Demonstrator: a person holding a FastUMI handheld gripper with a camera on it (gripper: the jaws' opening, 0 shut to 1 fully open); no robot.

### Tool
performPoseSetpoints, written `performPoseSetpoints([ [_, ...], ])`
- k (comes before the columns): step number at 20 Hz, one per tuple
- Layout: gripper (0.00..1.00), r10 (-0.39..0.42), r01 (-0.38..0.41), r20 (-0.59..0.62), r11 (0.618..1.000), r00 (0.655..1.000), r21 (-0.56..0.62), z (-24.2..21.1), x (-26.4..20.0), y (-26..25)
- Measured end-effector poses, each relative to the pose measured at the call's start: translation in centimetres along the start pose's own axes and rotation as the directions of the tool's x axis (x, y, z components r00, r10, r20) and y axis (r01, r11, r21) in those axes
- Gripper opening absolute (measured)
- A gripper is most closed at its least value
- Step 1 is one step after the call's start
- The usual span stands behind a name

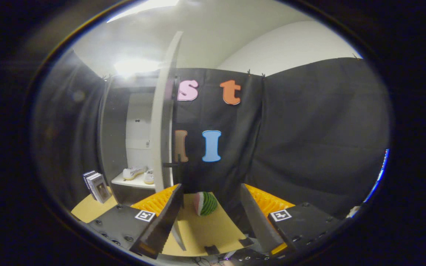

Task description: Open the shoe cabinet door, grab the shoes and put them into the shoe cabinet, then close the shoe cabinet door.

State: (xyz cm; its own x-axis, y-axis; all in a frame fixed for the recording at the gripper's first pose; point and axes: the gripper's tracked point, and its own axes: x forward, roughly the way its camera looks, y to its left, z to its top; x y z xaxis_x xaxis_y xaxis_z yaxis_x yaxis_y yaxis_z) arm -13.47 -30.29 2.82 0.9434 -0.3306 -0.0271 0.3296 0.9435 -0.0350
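The shoe cabinet (138, 122) stands ahead to the left, its white door (163, 111) swung open and seen edge-on, with a dark handle (170, 165) on it. A pair of white shoes (139, 173) rests on the cabinet's white shelf (131, 183). My gripper (211, 192) is open, nothing between its fingers. The left finger (168, 212) sits just below the door's edge and handle; whether it touches the door I cannot tell.
A watermelon-slice toy (205, 203) lies on the tan table (205, 232) just beyond the fingers. Several upright books (97, 186) stand left of the cabinet. Black cloth walls (316, 136) close off the right and back.
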Motion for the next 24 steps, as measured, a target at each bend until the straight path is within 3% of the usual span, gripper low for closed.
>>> performPoseSetpoints([
  [11, 0.97, 0.221, -0.221, -0.015, 0.975, 0.975, 0.028, -2.3, 15.4, 2.1],
  [15, 0.97, 0.264, -0.264, -0.023, 0.964, 0.964, 0.019, -2.9, 16.5, 4.1],
  [24, 0.94, 0.246, -0.245, -0.018, 0.968, 0.969, 0.043, -3.1, 15.1, 7.6],
])
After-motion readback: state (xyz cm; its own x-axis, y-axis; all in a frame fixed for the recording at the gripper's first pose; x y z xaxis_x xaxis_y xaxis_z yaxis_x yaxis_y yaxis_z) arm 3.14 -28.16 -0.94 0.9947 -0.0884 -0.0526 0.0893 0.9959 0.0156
